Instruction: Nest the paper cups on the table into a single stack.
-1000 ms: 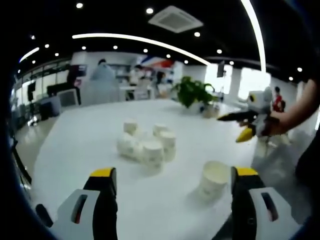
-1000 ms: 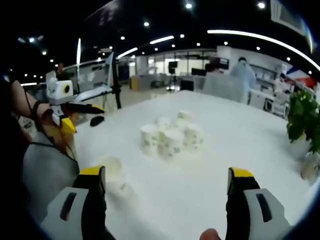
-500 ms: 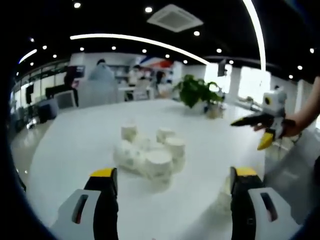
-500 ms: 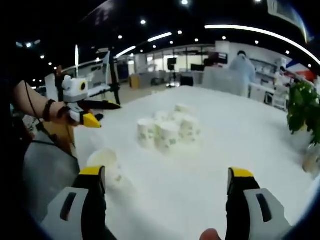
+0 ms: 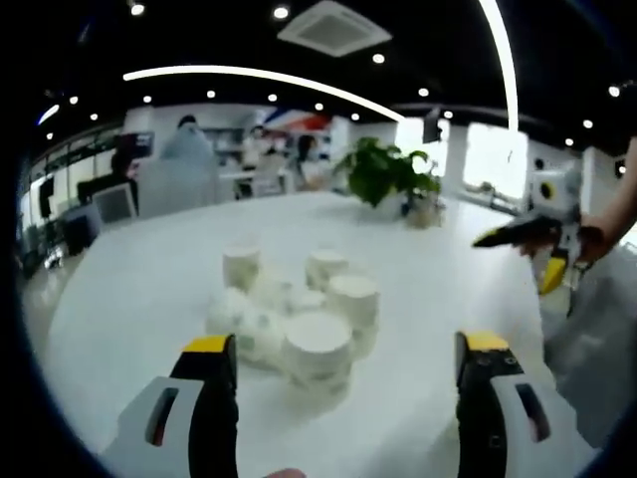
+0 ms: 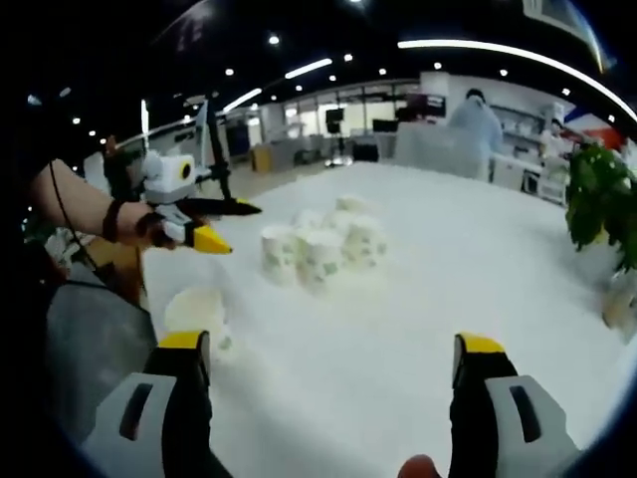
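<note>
Both grippers are spread wide with nothing in them: left gripper (image 5: 338, 373), right gripper (image 6: 331, 373). The cluster of white paper cups (image 5: 294, 309) sits mid white table (image 5: 139, 289), and one lone white paper cup (image 6: 196, 314) stands apart near the edge.

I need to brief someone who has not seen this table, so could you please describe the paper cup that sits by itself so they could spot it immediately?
Start at the big white table and find the cluster of paper cups near its middle. In the right gripper view, look nearer the table's edge, below the left gripper, to the lone paper cup. It stands open mouth up and apart, touching no other cup.
</note>
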